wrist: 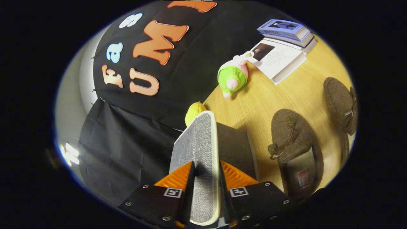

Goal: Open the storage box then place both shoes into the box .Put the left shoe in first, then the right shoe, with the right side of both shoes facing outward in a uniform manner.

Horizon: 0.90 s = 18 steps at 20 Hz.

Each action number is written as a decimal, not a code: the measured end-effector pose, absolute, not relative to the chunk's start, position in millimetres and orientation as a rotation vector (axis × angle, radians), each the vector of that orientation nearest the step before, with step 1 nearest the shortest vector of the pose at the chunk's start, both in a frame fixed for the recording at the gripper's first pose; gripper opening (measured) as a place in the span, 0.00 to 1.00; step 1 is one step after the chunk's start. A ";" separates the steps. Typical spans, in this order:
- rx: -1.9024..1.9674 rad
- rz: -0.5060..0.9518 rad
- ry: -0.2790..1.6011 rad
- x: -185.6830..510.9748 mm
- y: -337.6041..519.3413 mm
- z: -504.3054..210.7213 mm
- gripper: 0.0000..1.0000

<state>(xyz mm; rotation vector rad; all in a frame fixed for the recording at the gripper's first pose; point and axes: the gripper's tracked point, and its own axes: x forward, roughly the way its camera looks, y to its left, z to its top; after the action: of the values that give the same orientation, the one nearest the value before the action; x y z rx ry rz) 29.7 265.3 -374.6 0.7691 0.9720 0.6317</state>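
**Count of things on the table**

One gripper (206,178) shows, with two fingers (178,176), both pressed against a single grey fabric lid (198,152) that stands on edge between them. One storage box (237,148) lies just behind that lid.

Two brown shoes rest on the wooden table (254,105): the nearer shoe (294,140) just beyond the fingers, the farther shoe (341,101) past it.

Two soft toys sit by the booth wall: one pink toy in green clothing (233,76) and one yellow toy (194,111), partly hidden by the lid.

The books (283,41) number three as far as can be told: two closed ones stacked on one lying open.
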 end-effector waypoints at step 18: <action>0.543 0.798 0.810 1.2 372.5 -227.4 0.01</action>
<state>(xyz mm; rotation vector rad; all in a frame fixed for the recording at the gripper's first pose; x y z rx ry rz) 1.2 372.5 -227.4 0.5430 0.8101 0.7982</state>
